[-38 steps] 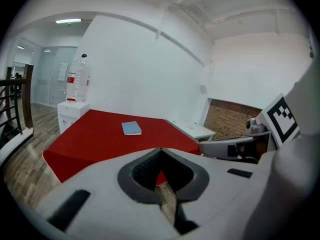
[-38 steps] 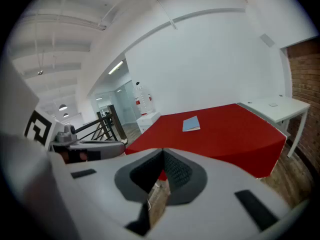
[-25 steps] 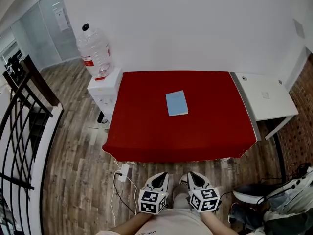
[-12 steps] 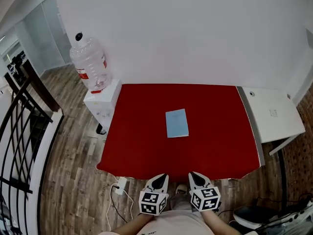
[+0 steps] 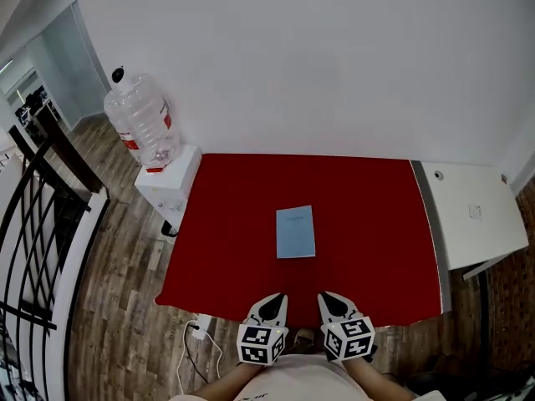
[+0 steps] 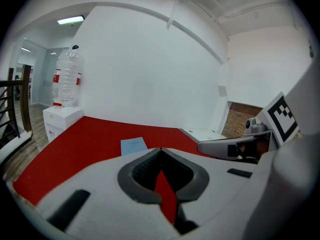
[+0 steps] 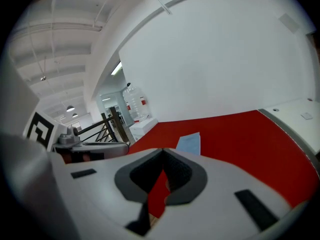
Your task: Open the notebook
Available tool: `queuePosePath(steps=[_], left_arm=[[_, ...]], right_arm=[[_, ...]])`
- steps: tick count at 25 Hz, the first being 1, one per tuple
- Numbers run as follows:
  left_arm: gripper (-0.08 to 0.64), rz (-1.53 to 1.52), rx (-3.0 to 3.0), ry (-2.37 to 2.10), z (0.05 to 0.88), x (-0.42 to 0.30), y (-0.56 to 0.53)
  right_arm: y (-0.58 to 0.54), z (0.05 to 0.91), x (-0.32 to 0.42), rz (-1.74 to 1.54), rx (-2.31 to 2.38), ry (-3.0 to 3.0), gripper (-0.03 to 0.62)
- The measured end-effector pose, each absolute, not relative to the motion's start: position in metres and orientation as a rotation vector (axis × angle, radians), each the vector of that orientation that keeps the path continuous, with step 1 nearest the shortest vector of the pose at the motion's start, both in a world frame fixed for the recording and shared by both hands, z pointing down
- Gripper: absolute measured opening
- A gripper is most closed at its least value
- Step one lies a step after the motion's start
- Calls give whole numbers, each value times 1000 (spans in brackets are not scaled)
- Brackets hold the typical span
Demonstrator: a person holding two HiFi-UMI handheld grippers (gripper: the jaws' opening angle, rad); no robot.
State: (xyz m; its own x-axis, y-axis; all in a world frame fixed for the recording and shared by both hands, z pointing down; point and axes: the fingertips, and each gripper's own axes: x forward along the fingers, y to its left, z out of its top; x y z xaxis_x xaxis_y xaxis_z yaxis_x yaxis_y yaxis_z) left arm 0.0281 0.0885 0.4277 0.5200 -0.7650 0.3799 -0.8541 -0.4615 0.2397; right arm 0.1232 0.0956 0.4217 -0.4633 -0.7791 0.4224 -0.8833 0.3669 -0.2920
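A closed light-blue notebook (image 5: 296, 231) lies flat near the middle of the red table (image 5: 226, 257). It also shows in the left gripper view as the notebook (image 6: 133, 145) and in the right gripper view as the notebook (image 7: 189, 143), ahead of both sets of jaws. My left gripper (image 5: 272, 305) and right gripper (image 5: 328, 302) are held side by side at the table's front edge, short of the notebook. In both, the jaw tips meet and nothing is held: left gripper (image 6: 160, 150), right gripper (image 7: 162, 151).
A large water bottle (image 5: 140, 119) stands on a white cabinet (image 5: 167, 186) left of the table. A white side table (image 5: 476, 215) adjoins the right edge. A black railing (image 5: 33, 224) runs at far left. A cable and adapter (image 5: 199, 327) lie on the wooden floor.
The person has walked up to the table: it and the notebook have come nearer, and both grippers, earlier over the floor, now reach its front edge. Both stay shut.
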Motion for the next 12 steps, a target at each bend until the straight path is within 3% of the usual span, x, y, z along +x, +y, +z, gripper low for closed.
queuePosePath(steps=[12], left_arm=[[6,322,2345,-1335,423,17,39]], right_arm=[[44,412,115,732,1535,-2417,6]])
